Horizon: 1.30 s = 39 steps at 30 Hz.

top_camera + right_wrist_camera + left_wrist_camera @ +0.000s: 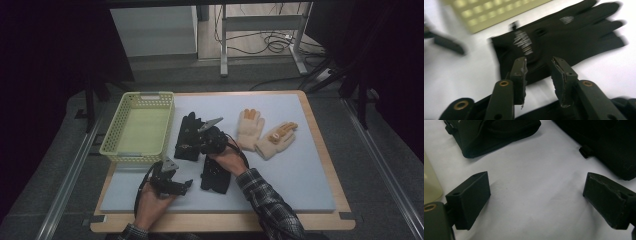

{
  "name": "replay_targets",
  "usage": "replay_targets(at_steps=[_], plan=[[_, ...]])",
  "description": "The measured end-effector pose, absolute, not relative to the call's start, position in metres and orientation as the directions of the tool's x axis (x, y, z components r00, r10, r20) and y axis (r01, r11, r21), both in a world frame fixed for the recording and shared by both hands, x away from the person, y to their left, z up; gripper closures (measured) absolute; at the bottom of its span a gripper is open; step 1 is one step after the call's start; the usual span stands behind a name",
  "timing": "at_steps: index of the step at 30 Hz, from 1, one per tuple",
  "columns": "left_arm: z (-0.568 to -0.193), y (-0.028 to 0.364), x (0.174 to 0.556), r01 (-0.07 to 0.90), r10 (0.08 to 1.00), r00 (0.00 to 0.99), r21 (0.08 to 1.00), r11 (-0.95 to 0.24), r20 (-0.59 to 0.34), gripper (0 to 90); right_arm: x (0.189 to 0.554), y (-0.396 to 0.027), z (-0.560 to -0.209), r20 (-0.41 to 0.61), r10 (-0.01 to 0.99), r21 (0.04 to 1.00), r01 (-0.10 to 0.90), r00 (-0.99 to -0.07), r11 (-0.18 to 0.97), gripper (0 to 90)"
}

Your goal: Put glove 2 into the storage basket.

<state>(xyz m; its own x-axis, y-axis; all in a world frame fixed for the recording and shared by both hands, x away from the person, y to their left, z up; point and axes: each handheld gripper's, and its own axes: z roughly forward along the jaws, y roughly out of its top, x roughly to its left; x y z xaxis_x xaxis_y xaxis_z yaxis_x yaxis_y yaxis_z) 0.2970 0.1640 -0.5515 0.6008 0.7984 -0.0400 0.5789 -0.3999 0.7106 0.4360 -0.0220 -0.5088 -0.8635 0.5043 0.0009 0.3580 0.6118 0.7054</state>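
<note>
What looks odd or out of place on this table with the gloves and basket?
Little. Two black fabric gloves lie apart, while two cream knitted gloves with orange fingertips overlap askew. The pale green plastic basket holds nothing. The right gripper's jaw pads look chipped.

black glove [564, 37], parted fingers [520, 75], basket [496, 12]

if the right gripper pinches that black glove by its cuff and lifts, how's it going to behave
Probably floppy: the black glove lies flat on the table like thin fabric, so the fingers would likely dangle. It looks light. The right gripper has narrow jaws, so a shallow pinch on the ribbed cuff might slip.
</note>
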Motion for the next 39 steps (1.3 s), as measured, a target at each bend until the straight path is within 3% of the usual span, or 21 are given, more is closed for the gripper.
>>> replay_targets(at_steps=[3,8,13,19,21,23,30,39], plan=[[-0.552,0.164,0.297,0.579,0.799,0.6,0.711,-0.398,-0.042,7.6,0.452,-0.016,-0.512,-0.004,0.531,0.719,0.367,-0.847,0.591,55.8],[-0.552,0.164,0.297,0.579,0.798,0.601,0.711,-0.399,-0.042,7.6,0.472,-0.004,-0.521,-0.009,0.547,0.719,0.375,-0.837,0.585,35.7],[-0.552,0.164,0.297,0.58,0.798,0.601,0.711,-0.398,-0.043,7.6,0.483,0.006,-0.526,0.023,0.564,0.716,0.407,-0.826,0.567,31.4],[-0.552,0.164,0.297,0.579,0.798,0.601,0.711,-0.399,-0.042,7.7,0.482,0.015,-0.531,0.01,0.574,0.684,0.424,-0.819,0.594,52.2],[-0.552,0.164,0.297,0.579,0.798,0.601,0.711,-0.398,-0.043,7.6,0.479,0.017,-0.528,0.003,0.57,0.683,0.418,-0.822,0.599,71.9],[-0.552,0.164,0.297,0.579,0.798,0.601,0.711,-0.399,-0.042,7.6,0.477,0.019,-0.527,-0.011,0.569,0.675,0.414,-0.822,0.611,77.4],[-0.552,0.164,0.297,0.58,0.798,0.601,0.711,-0.398,-0.044,7.6,0.473,0.012,-0.52,0.025,0.572,0.693,0.427,-0.82,0.582,80.0],[-0.551,0.164,0.297,0.58,0.798,0.601,0.709,-0.401,-0.04,7.6,0.451,-0.006,-0.485,0.034,0.528,0.746,0.374,-0.848,0.552,79.8]])
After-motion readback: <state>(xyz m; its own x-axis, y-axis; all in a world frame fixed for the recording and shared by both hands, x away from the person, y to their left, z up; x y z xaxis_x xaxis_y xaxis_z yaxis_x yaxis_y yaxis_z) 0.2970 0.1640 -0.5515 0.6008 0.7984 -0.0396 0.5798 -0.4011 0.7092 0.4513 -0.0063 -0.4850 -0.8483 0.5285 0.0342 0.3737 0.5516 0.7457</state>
